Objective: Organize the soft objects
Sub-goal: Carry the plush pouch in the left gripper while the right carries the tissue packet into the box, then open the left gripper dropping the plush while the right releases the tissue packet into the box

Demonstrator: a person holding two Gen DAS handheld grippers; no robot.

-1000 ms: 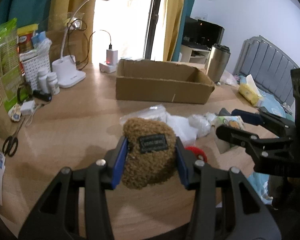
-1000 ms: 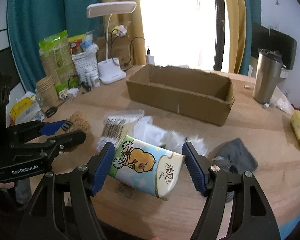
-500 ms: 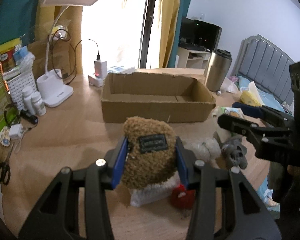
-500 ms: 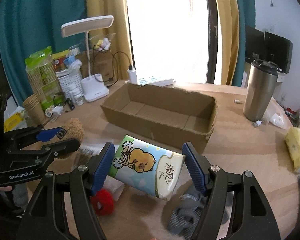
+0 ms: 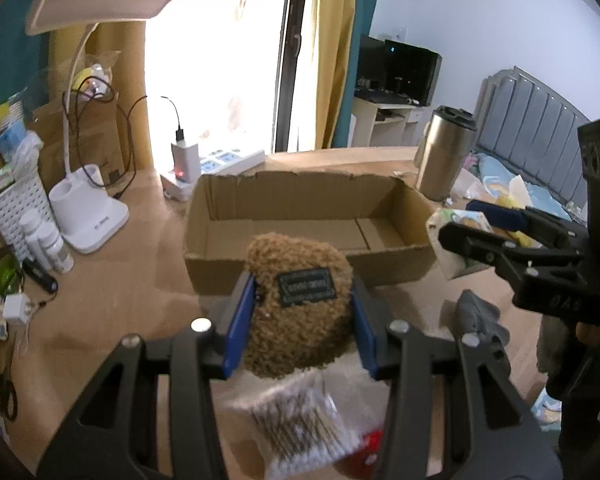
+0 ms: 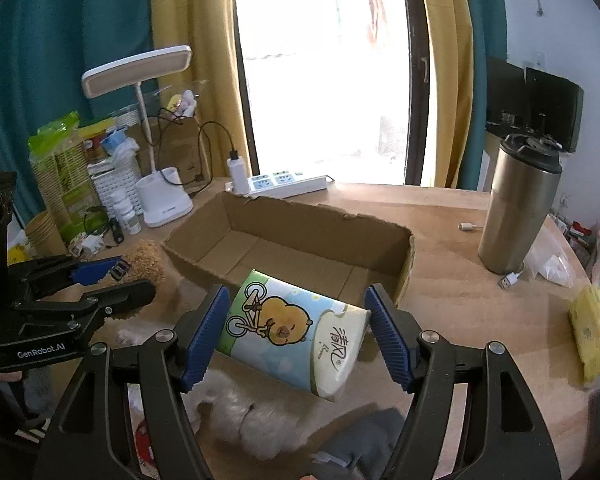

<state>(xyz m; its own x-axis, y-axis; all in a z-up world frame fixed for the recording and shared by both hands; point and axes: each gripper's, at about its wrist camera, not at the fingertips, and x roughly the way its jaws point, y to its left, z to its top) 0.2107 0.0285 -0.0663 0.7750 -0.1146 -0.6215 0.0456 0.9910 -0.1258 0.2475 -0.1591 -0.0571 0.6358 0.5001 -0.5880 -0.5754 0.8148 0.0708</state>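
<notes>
My left gripper (image 5: 302, 322) is shut on a brown fuzzy plush (image 5: 298, 312) with a black label, held just in front of the open cardboard box (image 5: 312, 268). My right gripper (image 6: 298, 332) is shut on a soft tissue pack (image 6: 296, 336) printed with a cartoon bear on a bicycle, held above the near wall of the same box (image 6: 404, 276). The tissue pack also shows in the left wrist view (image 5: 456, 240) at the box's right end. The plush shows in the right wrist view (image 6: 148, 264) at the box's left corner. The box is empty.
A bag of cotton swabs (image 5: 300, 428), a red item (image 5: 370, 444), a grey sock (image 6: 364, 444) and white fluff (image 6: 244, 412) lie on the wooden table below the grippers. A steel tumbler (image 6: 520, 204), desk lamp (image 5: 88, 208), power strip (image 6: 288, 180) and scissors (image 5: 4, 396) stand around.
Both grippers have moved forward and up towards the cardboard box, each still holding its object. The box now looms larger and the loose items have slid under the grippers.
</notes>
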